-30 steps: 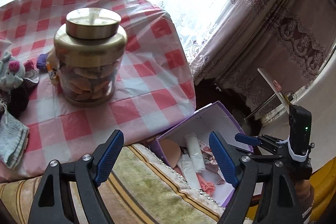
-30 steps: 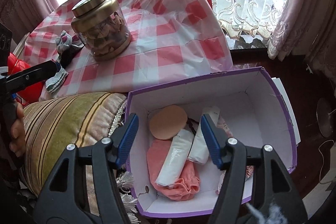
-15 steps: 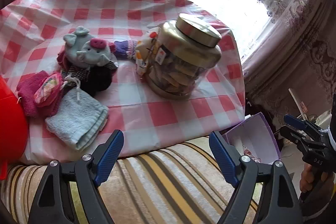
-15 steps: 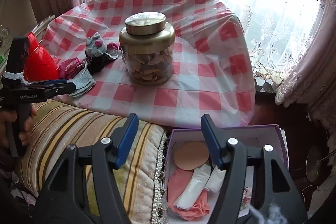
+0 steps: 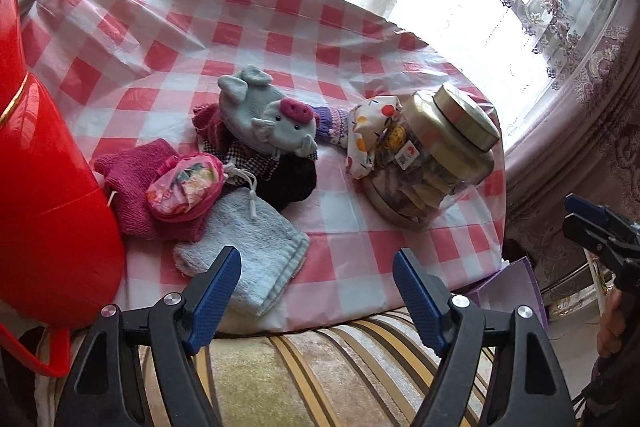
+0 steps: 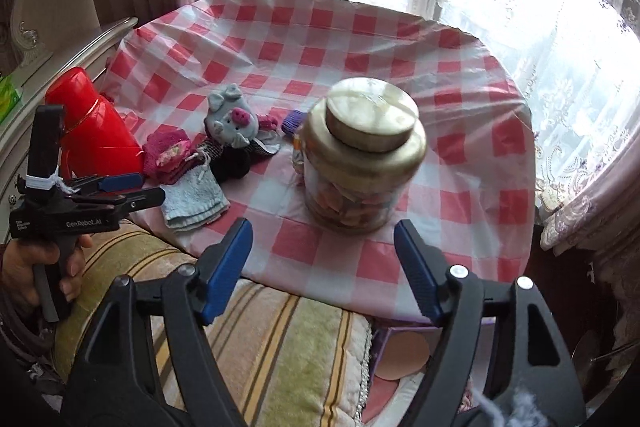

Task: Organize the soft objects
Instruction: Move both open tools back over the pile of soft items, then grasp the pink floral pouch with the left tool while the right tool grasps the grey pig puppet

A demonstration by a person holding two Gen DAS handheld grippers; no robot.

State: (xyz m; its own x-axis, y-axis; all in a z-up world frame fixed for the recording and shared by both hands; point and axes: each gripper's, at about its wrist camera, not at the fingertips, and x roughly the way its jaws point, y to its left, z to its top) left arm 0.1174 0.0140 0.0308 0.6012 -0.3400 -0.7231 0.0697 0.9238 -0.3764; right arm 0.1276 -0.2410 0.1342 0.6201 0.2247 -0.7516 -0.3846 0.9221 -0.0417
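Note:
Soft things lie in a heap on the red-checked table [image 5: 240, 27]: a grey pig plush [image 5: 268, 119] [image 6: 232, 115], a pink floral pouch [image 5: 184, 187], a magenta knit piece [image 5: 132, 183], a light blue towel [image 5: 248, 247] [image 6: 192, 199], a purple knit piece [image 5: 334, 125] and a patterned cloth bag [image 5: 370, 131]. My left gripper [image 5: 316, 291] is open and empty, just short of the towel; it also shows in the right wrist view [image 6: 132, 187]. My right gripper [image 6: 322, 267] is open and empty, before the glass jar [image 6: 360, 155]. A purple box [image 6: 400, 351] with soft items stands below the table.
A red plastic container [image 5: 48, 187] stands at the table's left edge. The gold-lidded jar [image 5: 436, 155] stands right of the heap. A striped cushion [image 6: 272, 347] lies in front of the table. Curtains and a window are behind.
Both grippers have swung up and left from the purple box toward the table. The left one has come closer to the towel. Both stay open and empty.

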